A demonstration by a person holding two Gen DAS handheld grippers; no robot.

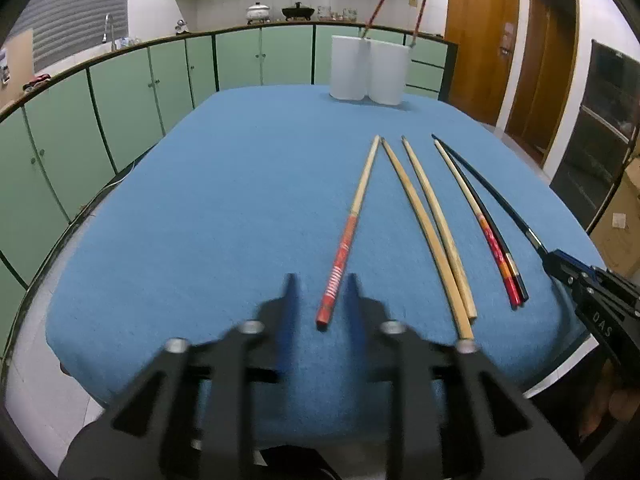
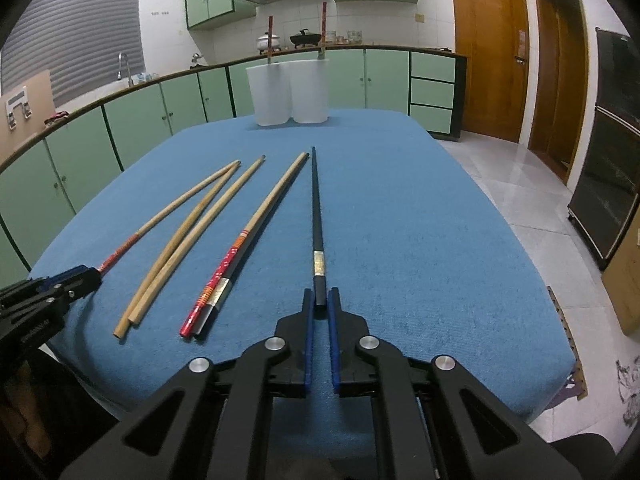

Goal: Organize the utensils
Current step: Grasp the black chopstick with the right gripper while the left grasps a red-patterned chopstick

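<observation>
Several chopsticks lie on a blue cloth [image 1: 224, 208]. My left gripper [image 1: 320, 280] is open, its fingers either side of the near end of a red-handled chopstick [image 1: 340, 264]. My right gripper [image 2: 321, 294] is shut on the near end of a black chopstick [image 2: 315, 216], which lies flat on the cloth; the gripper also shows at the right edge of the left wrist view [image 1: 560, 264]. Two plain wooden chopsticks [image 1: 436, 232] and a red-handled one paired with a black one [image 1: 496, 248] lie between. Two white cups [image 1: 368, 70] at the far edge each hold one red-handled chopstick.
The cloth covers a table [image 2: 400, 208] whose edges drop off on all sides. Green cabinets [image 1: 120, 88] run along the left and back. A tiled floor [image 2: 520, 184] and wooden doors [image 2: 488, 48] are on the right.
</observation>
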